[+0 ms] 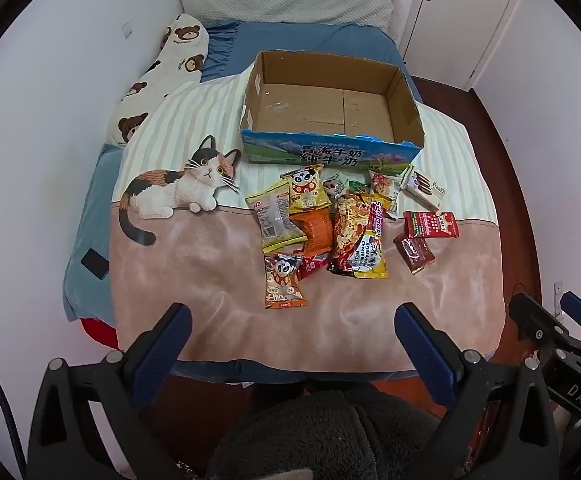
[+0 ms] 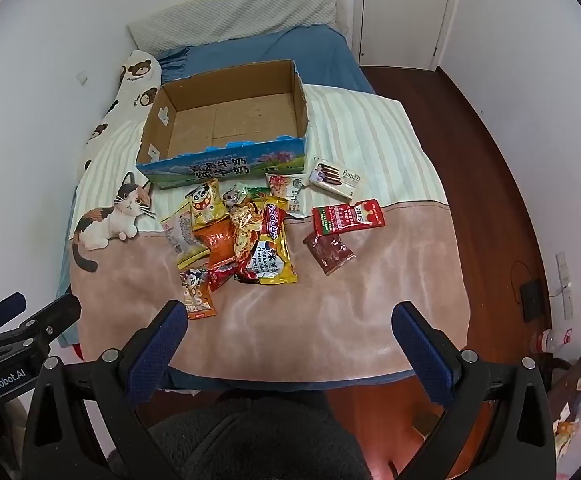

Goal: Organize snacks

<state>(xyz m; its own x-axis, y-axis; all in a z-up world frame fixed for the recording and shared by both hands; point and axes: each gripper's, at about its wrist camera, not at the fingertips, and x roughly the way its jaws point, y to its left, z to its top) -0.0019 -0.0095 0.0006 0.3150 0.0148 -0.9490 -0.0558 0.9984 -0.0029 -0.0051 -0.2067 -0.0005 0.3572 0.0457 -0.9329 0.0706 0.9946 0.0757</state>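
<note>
Dozen-odd snack packets (image 1: 330,220) heaped, glossy, mixed colours, beside empty cardboard box (image 1: 404,92).

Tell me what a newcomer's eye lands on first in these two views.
First the heap of bright snack packets in the middle of the bed, on a blanket printed with a big calico cat to their left. Just behind them stands an open, empty cardboard box with a blue printed front. At the bottom edge, the left tongs and right tongs are wide open, holding nothing.
</note>
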